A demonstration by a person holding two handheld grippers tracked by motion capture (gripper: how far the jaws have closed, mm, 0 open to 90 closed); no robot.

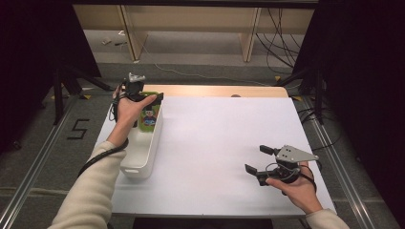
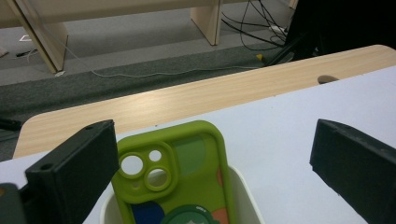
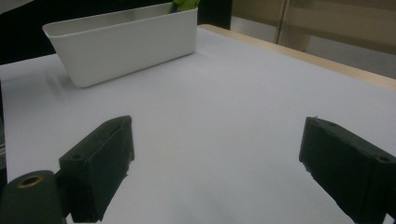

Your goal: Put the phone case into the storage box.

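Green phone case (image 2: pixel 177 177) already stands in the white bin (image 1: pixel 143 148), seemingly placed; left claw (image 2: pixel 210 154) gapes around it, right claw (image 1: pixel 261 160) idles open over the worktop (image 1: pixel 219 138).

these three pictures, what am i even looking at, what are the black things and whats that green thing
A person sits at a white-topped table, holding a hand-held tool in each hand; the black blocks are each tool's tongs. The high view looks down from above the person. The other two pictures come from small cameras riding on the tools, looking out between their jaws.

The left tongs stand open around a green phone case with camera holes, which stands up in the far end of a long white plastic bin; whether they touch it is unclear. The right tongs are open and hold nothing, low over bare tabletop.
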